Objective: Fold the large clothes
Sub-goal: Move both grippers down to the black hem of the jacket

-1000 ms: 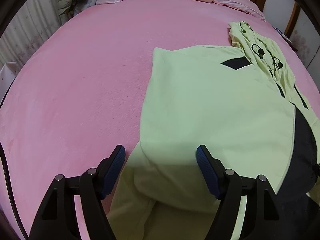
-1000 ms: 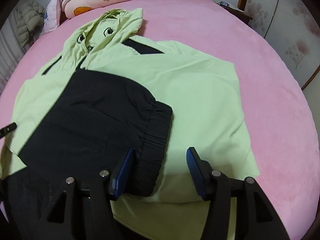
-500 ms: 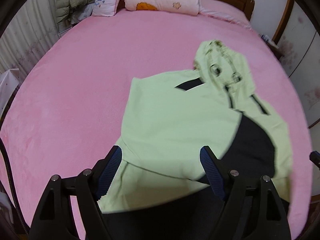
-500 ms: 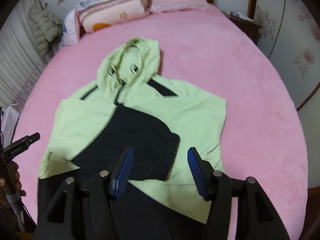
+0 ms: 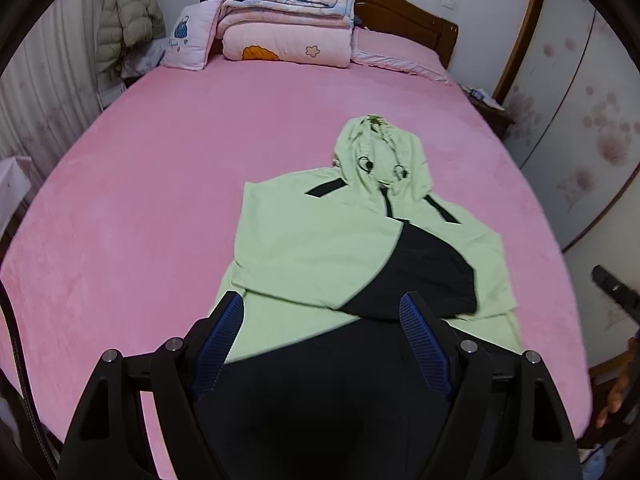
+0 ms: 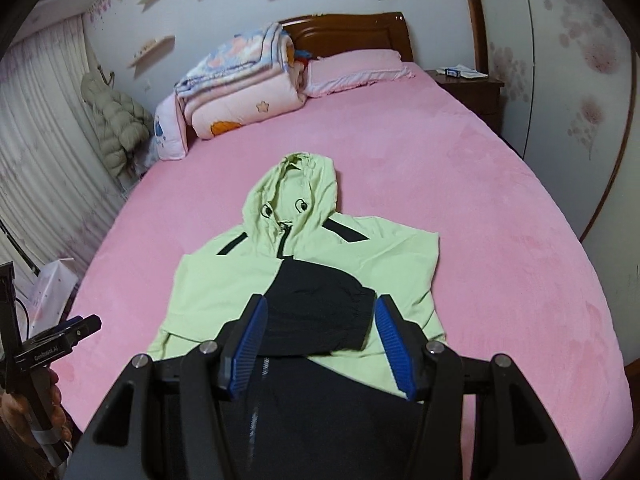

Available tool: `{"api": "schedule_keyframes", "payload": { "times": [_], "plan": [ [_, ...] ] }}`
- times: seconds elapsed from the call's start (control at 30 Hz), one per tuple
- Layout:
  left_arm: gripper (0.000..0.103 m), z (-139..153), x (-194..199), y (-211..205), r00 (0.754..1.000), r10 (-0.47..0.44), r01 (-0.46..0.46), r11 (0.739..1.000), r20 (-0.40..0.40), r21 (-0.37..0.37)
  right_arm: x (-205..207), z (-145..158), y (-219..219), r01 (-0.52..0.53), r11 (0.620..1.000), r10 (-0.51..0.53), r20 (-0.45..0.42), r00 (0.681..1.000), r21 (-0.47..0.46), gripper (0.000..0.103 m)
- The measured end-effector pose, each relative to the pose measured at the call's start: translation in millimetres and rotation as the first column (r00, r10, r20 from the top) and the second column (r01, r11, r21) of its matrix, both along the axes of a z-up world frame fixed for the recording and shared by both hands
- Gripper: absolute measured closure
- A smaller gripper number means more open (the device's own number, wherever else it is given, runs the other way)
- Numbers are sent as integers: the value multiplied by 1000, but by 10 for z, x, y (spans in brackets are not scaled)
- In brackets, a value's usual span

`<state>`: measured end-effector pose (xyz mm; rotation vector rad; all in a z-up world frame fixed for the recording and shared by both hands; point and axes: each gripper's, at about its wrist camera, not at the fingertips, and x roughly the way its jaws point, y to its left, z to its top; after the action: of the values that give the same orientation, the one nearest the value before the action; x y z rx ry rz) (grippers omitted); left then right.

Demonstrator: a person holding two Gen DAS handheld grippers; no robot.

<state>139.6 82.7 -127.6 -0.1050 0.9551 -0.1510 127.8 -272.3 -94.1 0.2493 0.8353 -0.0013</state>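
A light green hooded jacket (image 5: 312, 240) with black panels lies on the pink bed (image 5: 160, 184), hood pointing to the headboard. Both sleeves are folded in over the chest; the black sleeve (image 5: 424, 276) lies on top. The jacket's black lower part (image 5: 328, 392) reaches the near bed edge. It also shows in the right wrist view (image 6: 224, 280), with the black sleeve (image 6: 320, 312) in the middle. My left gripper (image 5: 324, 340) is open and empty, held above the jacket's lower part. My right gripper (image 6: 320, 340) is open and empty, above the hem.
Folded quilts (image 5: 288, 24) and pillows (image 5: 392, 56) are stacked at the headboard. A puffy coat (image 5: 124, 32) hangs at the far left. A nightstand (image 6: 472, 92) stands at the bed's right. The left hand-held gripper (image 6: 44, 352) shows at the lower left of the right wrist view.
Both grippers have pulled back and up from the jacket, so the whole bed and headboard now show. The jacket lies still with its sleeves folded in.
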Motion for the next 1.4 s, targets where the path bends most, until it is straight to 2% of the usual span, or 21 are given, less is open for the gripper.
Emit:
{"api": "schedule_keyframes", "payload": {
  "times": [0.1, 0.23, 0.33, 0.47, 0.73, 0.93, 1.07, 1.2, 1.4],
  "plan": [
    [24, 125, -194, 117, 1000, 19, -18, 1000, 13, -9, -215, 151, 107, -2, 1000, 3, 7, 1000, -31, 47],
    [24, 201, -405, 368, 999, 48, -47, 997, 20, -59, -553, 346, 299, 13, 994, -9, 37, 999, -107, 47],
    [24, 156, -532, 546, 997, 73, -72, 997, 12, -28, -775, 408, 409, 41, 985, -34, 40, 999, -167, 47],
    [24, -29, -736, 777, 994, 106, -106, 994, -6, 15, -1055, 332, 470, 65, 983, -60, 36, 998, -170, 47],
    [24, -904, -1211, 1191, 983, 153, -151, 988, -103, 27, -1487, -325, 427, 79, 987, -91, -76, 993, -140, 47],
    [24, -1512, -1419, 1304, 974, 130, -125, 991, -186, 34, -1761, -840, 288, 83, 989, -103, -164, 981, -124, 47],
    [24, -1876, -1479, 1379, 957, 108, -113, 994, -270, -2, -1922, -1163, 133, 112, 983, -143, -216, 966, -147, 47],
    [24, -2166, -1505, 1433, 941, 99, -112, 993, -322, -25, -2075, -1459, -114, 158, 975, -196, -263, 945, -157, 47],
    [23, -2361, -1458, 1461, 943, 81, -98, 994, -322, -37, -2267, -1795, -523, 233, 960, -271, -313, 910, -154, 47]
  ]
}}
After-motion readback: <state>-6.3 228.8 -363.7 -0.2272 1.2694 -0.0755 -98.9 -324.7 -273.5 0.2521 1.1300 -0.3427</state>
